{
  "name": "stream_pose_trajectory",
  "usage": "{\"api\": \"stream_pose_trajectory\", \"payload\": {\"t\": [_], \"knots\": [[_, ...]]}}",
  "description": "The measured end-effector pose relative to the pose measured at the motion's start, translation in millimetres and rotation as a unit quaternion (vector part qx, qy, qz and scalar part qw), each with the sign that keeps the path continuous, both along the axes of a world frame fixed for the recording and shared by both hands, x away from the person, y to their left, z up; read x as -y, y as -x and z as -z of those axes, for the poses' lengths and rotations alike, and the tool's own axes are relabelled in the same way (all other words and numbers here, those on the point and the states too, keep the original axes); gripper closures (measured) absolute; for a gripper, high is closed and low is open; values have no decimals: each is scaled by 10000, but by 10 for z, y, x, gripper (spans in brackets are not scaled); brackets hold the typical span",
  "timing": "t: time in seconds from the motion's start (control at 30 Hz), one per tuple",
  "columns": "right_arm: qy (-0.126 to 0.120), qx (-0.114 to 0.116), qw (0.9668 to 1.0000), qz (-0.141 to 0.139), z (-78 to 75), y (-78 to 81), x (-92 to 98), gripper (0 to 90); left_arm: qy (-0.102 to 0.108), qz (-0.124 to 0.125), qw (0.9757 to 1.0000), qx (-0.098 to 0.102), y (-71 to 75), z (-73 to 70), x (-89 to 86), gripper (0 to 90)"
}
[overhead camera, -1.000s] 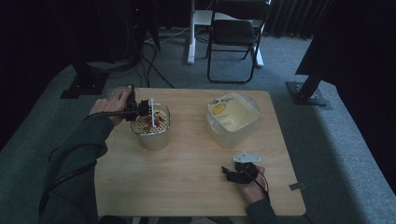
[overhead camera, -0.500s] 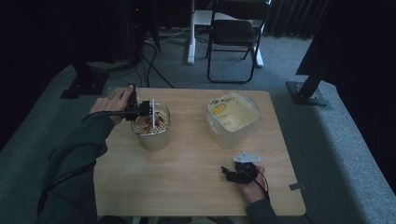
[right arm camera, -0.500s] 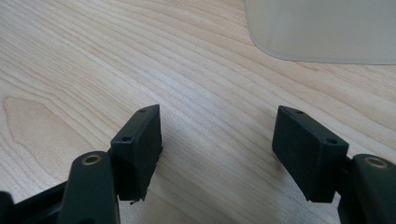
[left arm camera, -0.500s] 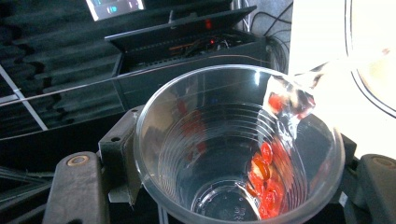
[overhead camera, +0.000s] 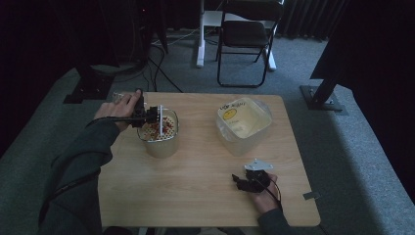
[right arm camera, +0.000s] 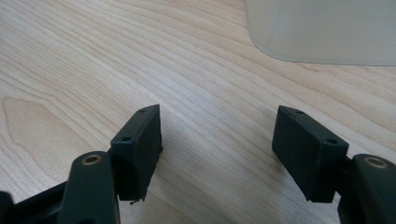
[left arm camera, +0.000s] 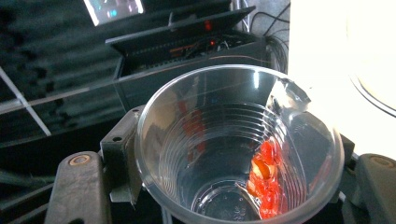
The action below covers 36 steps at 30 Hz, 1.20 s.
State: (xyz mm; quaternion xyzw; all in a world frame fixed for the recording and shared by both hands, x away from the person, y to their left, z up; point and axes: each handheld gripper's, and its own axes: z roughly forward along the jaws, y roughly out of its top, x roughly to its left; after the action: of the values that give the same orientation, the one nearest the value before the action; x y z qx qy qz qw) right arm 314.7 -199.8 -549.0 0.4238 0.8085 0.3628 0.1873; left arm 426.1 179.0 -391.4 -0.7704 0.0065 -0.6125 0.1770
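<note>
The left gripper (overhead camera: 152, 116) has its fingers (left arm camera: 77, 186) clamped on a clear plastic cup (left arm camera: 238, 149), and they have just squeezed in a little more. The cup is tipped over a metal pot (overhead camera: 159, 139) near the far left of the worktop (overhead camera: 195, 186). Some red bits (left arm camera: 264, 184) stick to the inside of the cup, low on one side. More red bits lie in the pot. The pot stands close to the left edge, with a strip of bare wood around it.

The right gripper (overhead camera: 250, 180) rests low on the worktop near the front right corner. Its fingers (right arm camera: 140, 149) are wide apart with nothing between them, just wood grain.

A see-through tub (overhead camera: 243, 125) sits at the far right, well apart from the pot. It has dark writing on its rim, too small to read. The middle and front of the worktop give lots of open room. A folding chair (overhead camera: 247, 39) stands on the grey floor behind.
</note>
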Motion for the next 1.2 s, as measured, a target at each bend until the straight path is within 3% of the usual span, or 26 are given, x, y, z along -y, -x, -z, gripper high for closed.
{"api": "stream_pose_trajectory", "payload": {"t": [0.03, 0.23, 0.27, 0.37, 0.4, 0.43, 0.53, 0.67, 0.73, 0.77, 0.83, 0.87, 0.9, 0.93, 0.97, 1.0, 1.1, 1.13, 1.17, 1.2], "knots": [[2, 0, 10000, -1, 0, 0, 0, 325, -147, 51, 9999, -37, 12, 25, 0, 299], [1, -4, 10000, -1, 0, -1, -1, 324, -213, 76, 9997, -36, 16, 37, 8, 302], [1, -4, 10000, -1, 0, -1, -1, 324, -286, 81, 9996, 28, 18, 41, 10, 302], [-3, -4, 10000, 2, -1, -1, -1, 324, -532, 86, 9985, -64, 28, 81, 17, 305], [-1, -5, 10000, 0, 0, -1, -1, 325, -421, 64, 9990, -110, 26, 66, 19, 306], [0, -4, 10000, -1, -1, -2, -1, 324, -362, 61, 9993, -27, 23, 51, 17, 305], [2, -3, 10000, -2, 0, -2, -1, 324, -491, 105, 9987, -60, 37, 70, 20, 305], [3, -5, 10000, -2, -1, -2, -1, 324, -312, 97, 9995, -12, 36, 47, 25, 305], [0, -5, 10000, 1, -1, -2, -1, 324, -353, 109, 9993, -22, 38, 61, 25, 305], [0, -7, 10000, 3, -1, -2, -2, 324, -237, 58, 9997, -19, 28, 52, 24, 305], [-2, -7, 10000, 3, -1, -2, -2, 324, -311, 63, 9995, -40, 21, 37, 18, 305], [0, -7, 10000, 1, -1, -2, -1, 324, -172, 22, 9998, 45, 12, 6, 20, 305], [3, -5, 10000, -3, -1, -3, -1, 324, -172, 22, 9998, 45, 12, 6, 20, 304], [3, -5, 10000, -3, -1, -2, -1, 324, -414, 73, 9991, -91, 36, 36, 31, 304], [3, -3, 10000, -3, -1, -4, -2, 324, -405, 75, 9991, -113, 37, 33, 36, 305], [2, -4, 10000, -1, 0, -5, -3, 324, -223, 47, 9997, -45, 29, 5, 41, 304], [2, -3, 10000, -2, 0, -5, -3, 325, -135, 64, 9999, -24, 29, -12, 50, 305], [3, -4, 10000, -2, 0, -5, -3, 324, 71, 38, 10000, 8, 29, -40, 54, 305], [3, -3, 10000, -2, 0, -5, -3, 324, 70, 40, 9999, 60, 29, -40, 57, 305], [2, -4, 10000, -2, 0, -5, -3, 325, -284, 105, 9995, -42, 44, 27, 56, 305]]}}
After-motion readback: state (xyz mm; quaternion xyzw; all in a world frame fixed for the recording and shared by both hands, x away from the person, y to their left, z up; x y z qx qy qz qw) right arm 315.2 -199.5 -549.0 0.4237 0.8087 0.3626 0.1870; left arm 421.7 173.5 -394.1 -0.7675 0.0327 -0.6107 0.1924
